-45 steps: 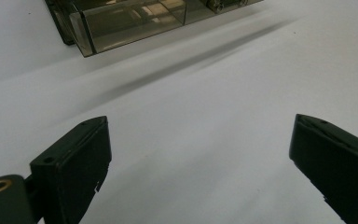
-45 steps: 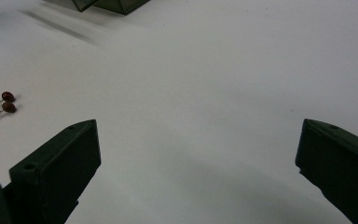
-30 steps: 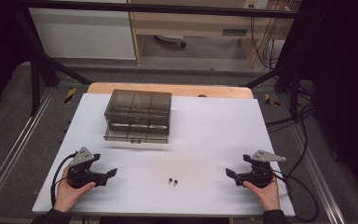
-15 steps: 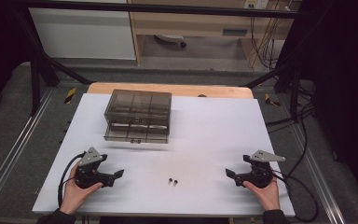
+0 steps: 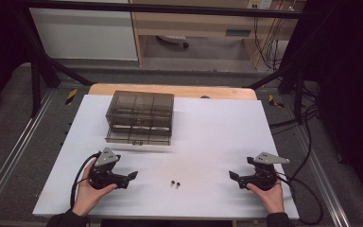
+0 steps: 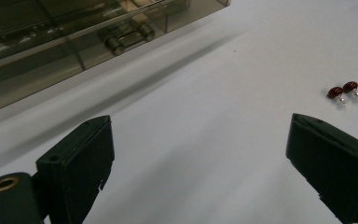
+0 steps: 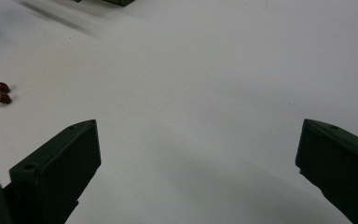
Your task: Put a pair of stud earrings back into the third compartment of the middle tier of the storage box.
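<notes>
A: Where do things stand?

B: Both grippers sit low at the near edge of the table (image 5: 217, 123). The left gripper (image 5: 133, 176) is at about 7 o'clock of the table, the right gripper (image 5: 232, 176) at about 5 o'clock. Each has its jaws spread wide with nothing between them.

A: And the parts?

B: Two small red beads (image 5: 175, 183), each with a short wire lead, lie touching or nearly so at 6 o'clock, between the grippers. In the left gripper view the beads (image 6: 343, 90) sit toward 2 o'clock, beyond the right-hand jaw. In the right gripper view they (image 7: 1, 92) sit near 9 o'clock, beyond the left-hand jaw.

A: The box?

B: A smoky clear box (image 5: 140, 117) with compartments stands at 11 o'clock on the table, well apart from the beads. Its drawers look closed, with a handle on the lower front (image 6: 129, 38).

A: So which step is this?

B: I judge it the start: nothing gripped, the approach not begun. The left gripper is nearer the beads.

A: Next move?

B: Probably swing one gripper toward 6 o'clock, centre its jaws over a single bead, drop low and close gently. The beads are tiny and close together, so picking one cleanly needs care.
</notes>
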Tool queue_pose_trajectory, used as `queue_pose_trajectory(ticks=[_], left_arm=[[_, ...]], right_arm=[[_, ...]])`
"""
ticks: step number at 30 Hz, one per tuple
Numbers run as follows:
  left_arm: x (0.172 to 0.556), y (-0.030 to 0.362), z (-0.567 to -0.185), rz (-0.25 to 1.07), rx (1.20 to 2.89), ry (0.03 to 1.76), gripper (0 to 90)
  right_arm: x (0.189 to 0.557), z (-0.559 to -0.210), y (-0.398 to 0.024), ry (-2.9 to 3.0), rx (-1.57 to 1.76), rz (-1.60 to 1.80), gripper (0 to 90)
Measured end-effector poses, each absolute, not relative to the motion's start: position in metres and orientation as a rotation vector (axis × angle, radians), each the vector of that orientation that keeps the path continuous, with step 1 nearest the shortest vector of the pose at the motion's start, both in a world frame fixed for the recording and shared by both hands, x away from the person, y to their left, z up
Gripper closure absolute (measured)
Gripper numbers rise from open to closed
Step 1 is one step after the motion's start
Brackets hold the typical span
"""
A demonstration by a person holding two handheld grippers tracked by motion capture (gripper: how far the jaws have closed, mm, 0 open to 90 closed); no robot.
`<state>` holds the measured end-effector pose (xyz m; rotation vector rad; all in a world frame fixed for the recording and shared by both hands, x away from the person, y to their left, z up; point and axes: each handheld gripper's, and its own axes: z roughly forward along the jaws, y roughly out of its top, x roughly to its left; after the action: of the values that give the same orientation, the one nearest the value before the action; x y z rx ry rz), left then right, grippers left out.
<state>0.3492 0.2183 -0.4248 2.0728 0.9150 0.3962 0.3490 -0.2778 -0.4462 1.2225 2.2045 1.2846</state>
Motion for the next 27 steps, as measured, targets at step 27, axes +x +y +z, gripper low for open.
queue_pose_trajectory(ticks=[27], left_arm=[[0.342, 0.118, -0.439, 0.296, 2.203, 0.816, 17.2]], right_arm=[[0.349, -0.447, -0.277, 2.210, 1.216, 1.274, 0.6]])
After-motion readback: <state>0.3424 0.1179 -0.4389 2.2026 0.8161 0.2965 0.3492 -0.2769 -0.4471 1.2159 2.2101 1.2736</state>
